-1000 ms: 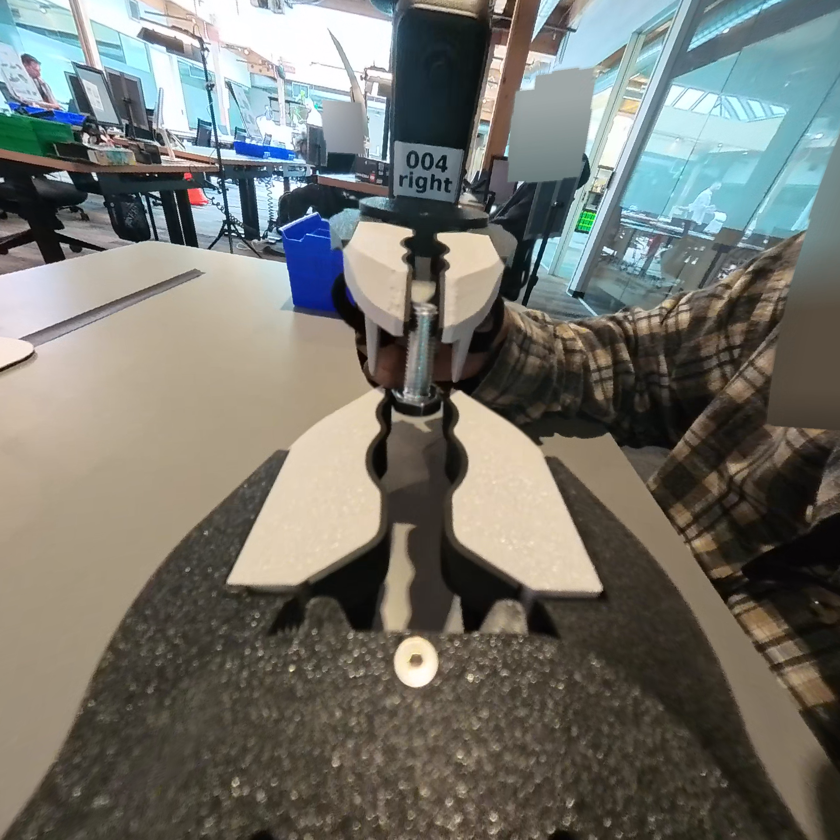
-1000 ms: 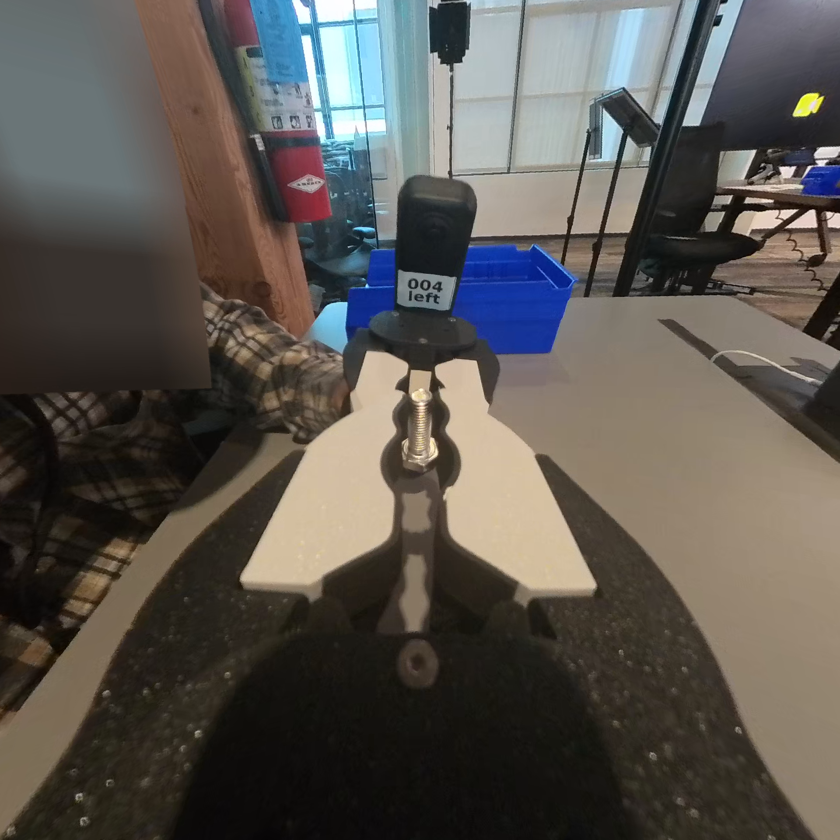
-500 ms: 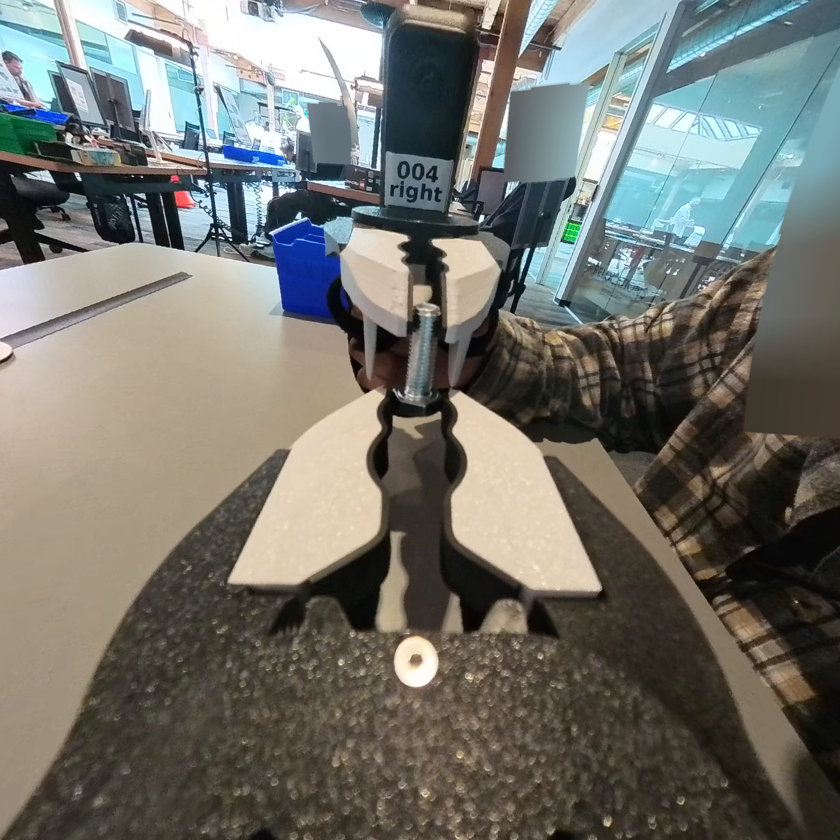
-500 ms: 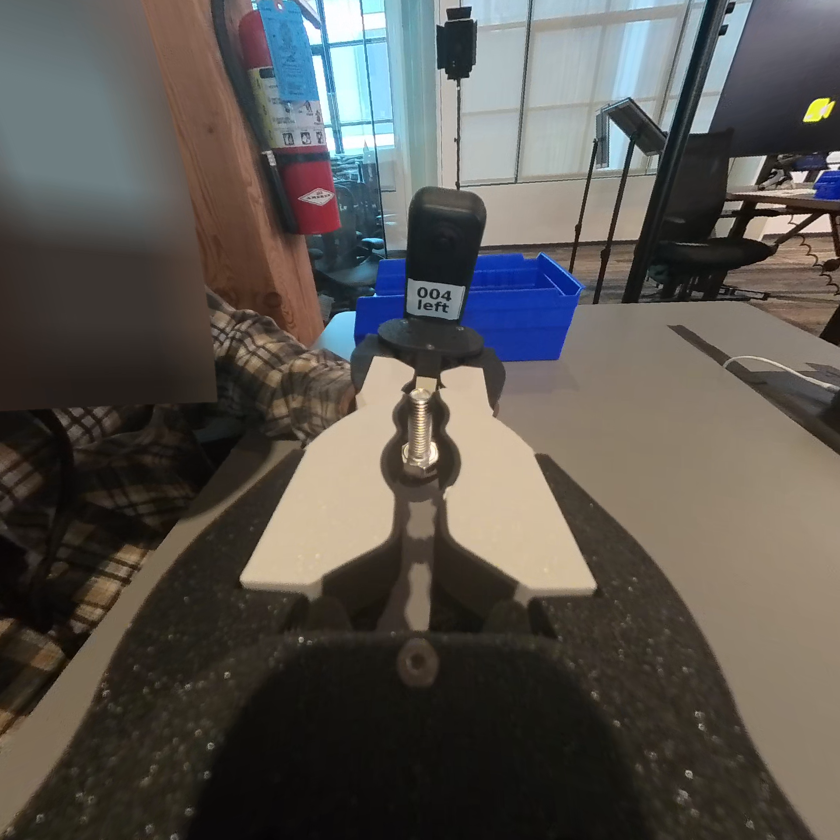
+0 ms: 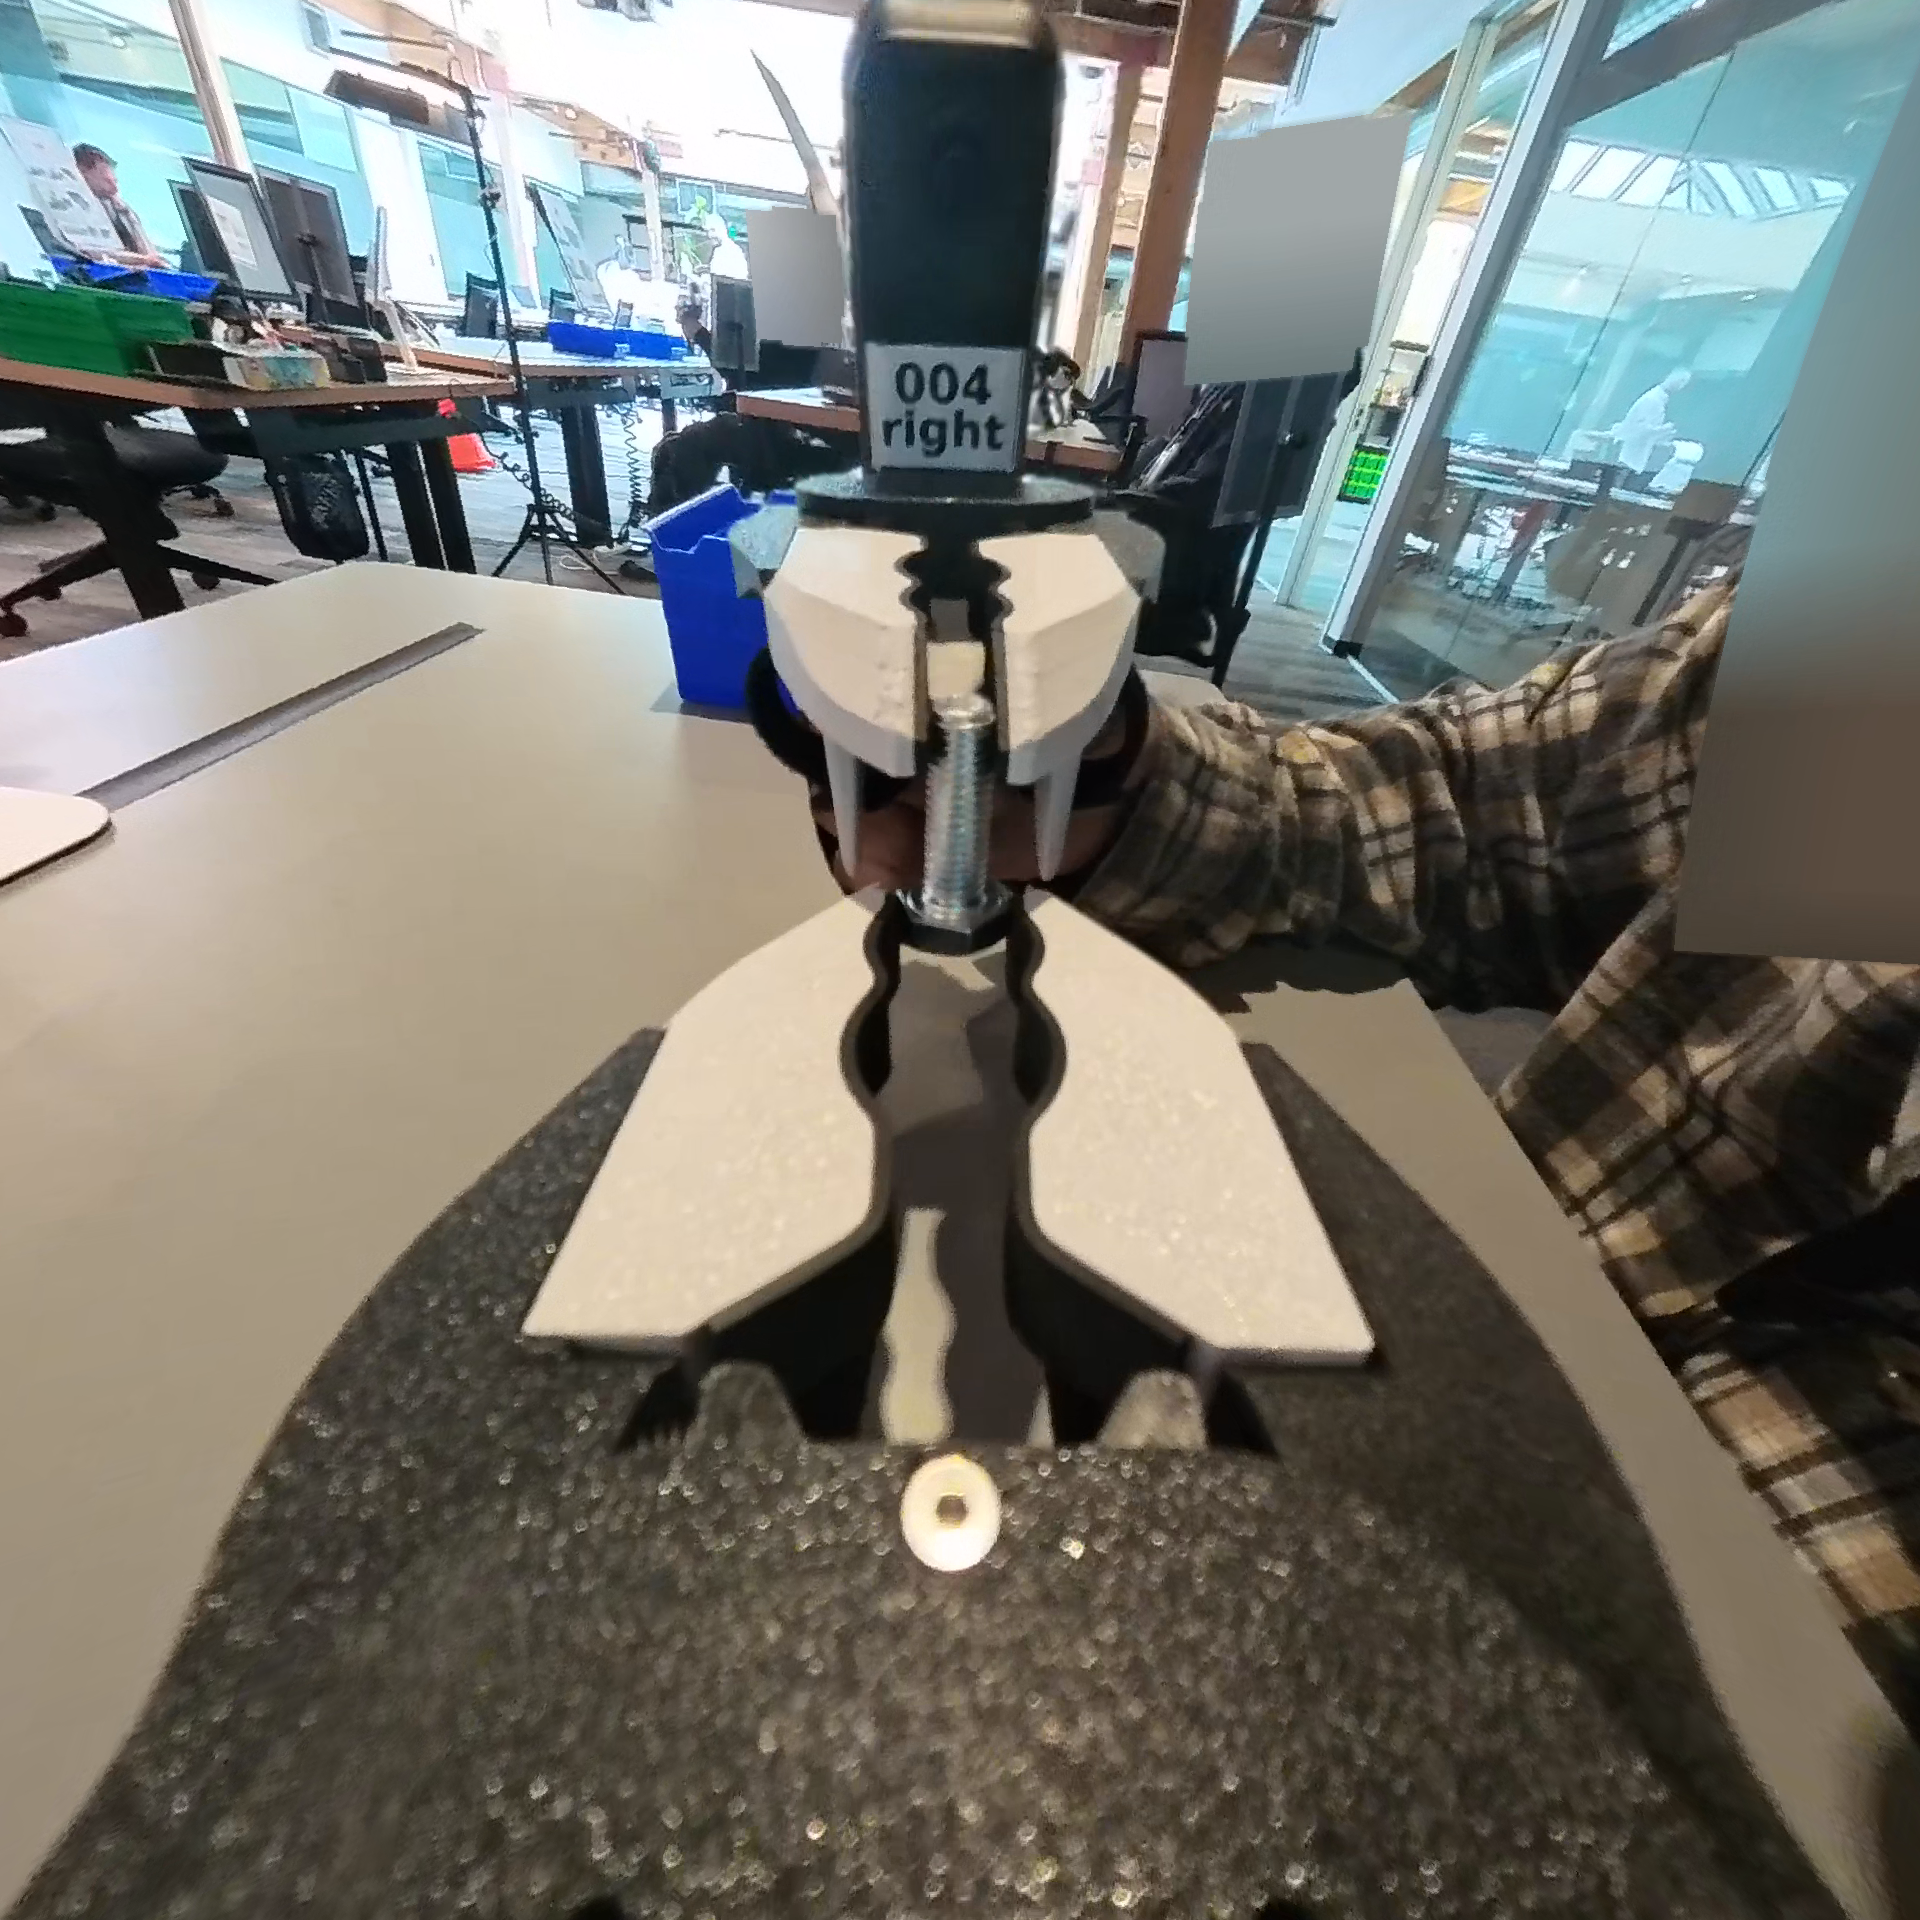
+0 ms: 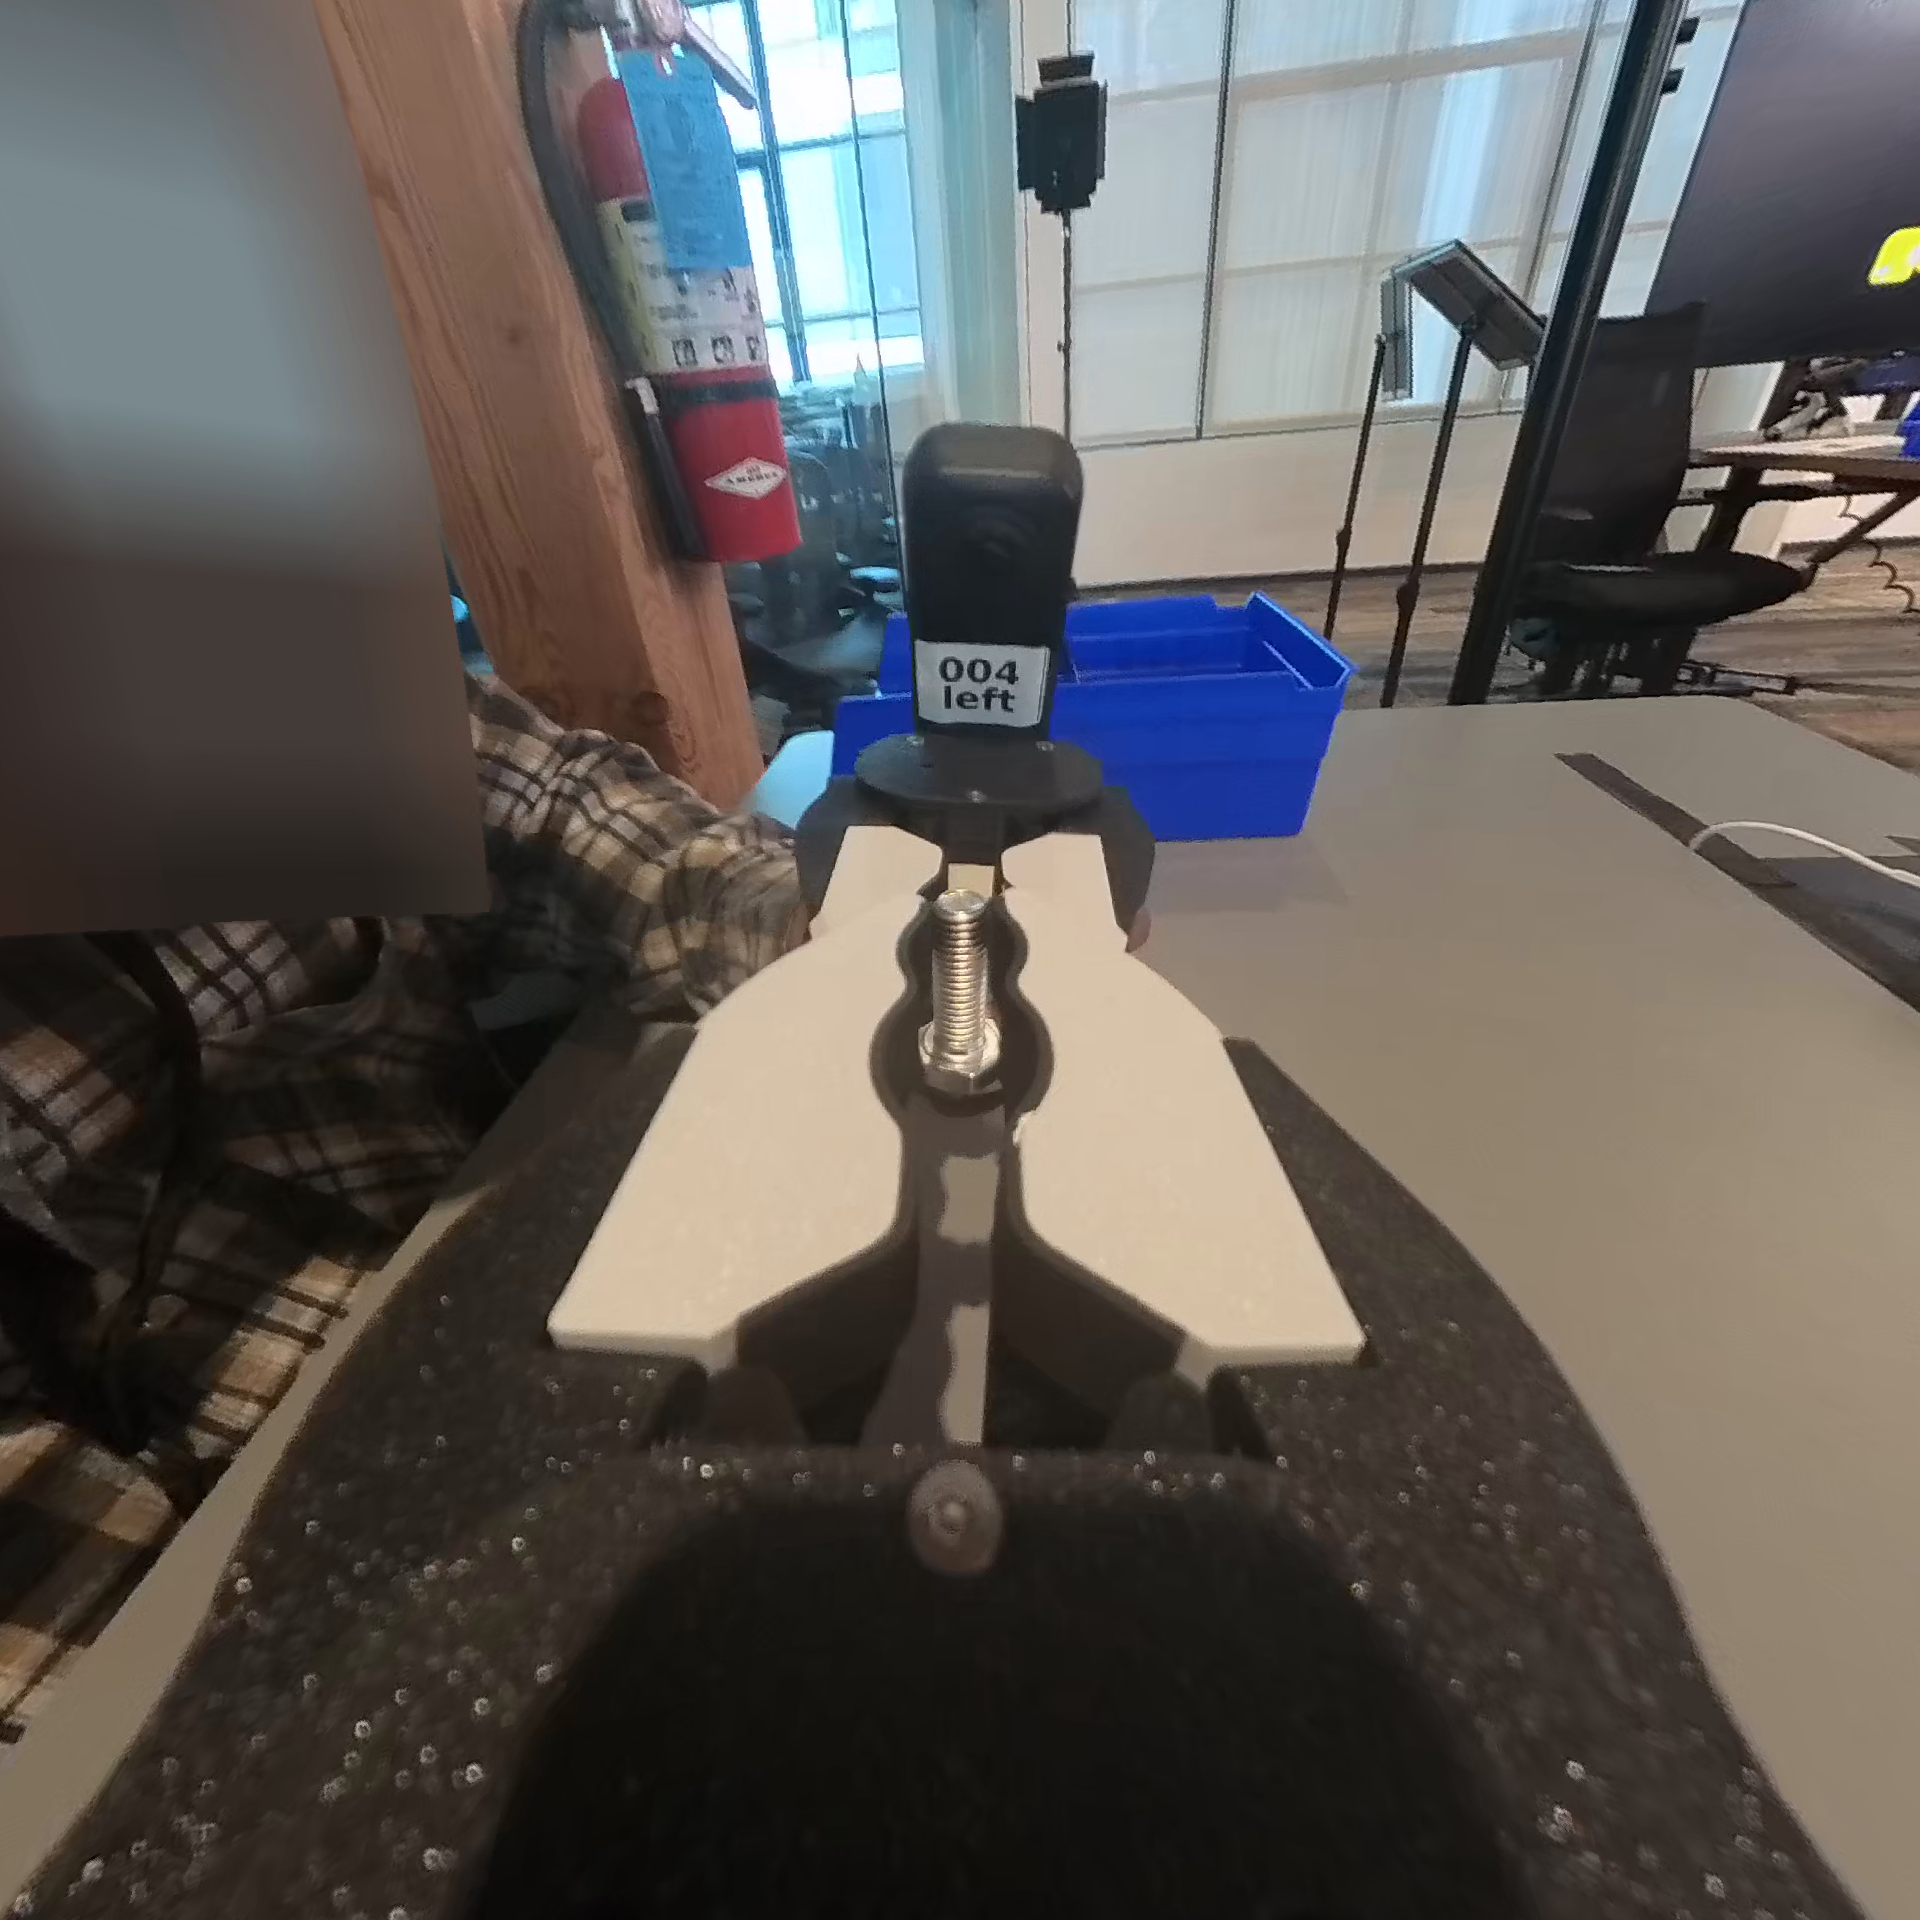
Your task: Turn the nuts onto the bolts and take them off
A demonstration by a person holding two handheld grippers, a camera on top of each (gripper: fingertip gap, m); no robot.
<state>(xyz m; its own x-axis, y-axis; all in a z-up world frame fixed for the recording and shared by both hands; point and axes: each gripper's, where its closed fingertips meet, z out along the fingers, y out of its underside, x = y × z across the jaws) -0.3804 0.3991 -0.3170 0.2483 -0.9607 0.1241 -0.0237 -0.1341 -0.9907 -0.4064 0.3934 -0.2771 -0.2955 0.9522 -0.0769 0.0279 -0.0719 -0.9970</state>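
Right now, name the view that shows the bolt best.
Left wrist view: the bolt shows long, its thread bare and sharp. Right wrist view shows it shorter, sunk between the right gripper's fingers.

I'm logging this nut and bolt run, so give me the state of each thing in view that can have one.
left gripper: shut on one hex end of the bolt.
right gripper: shut on the bolt's other hex end.
bolt: held off the table between both grippers, thread bare in the middle.
nut: cannot tell which hex end it is.
blue bin: upright on the table, open-topped, contents hidden.
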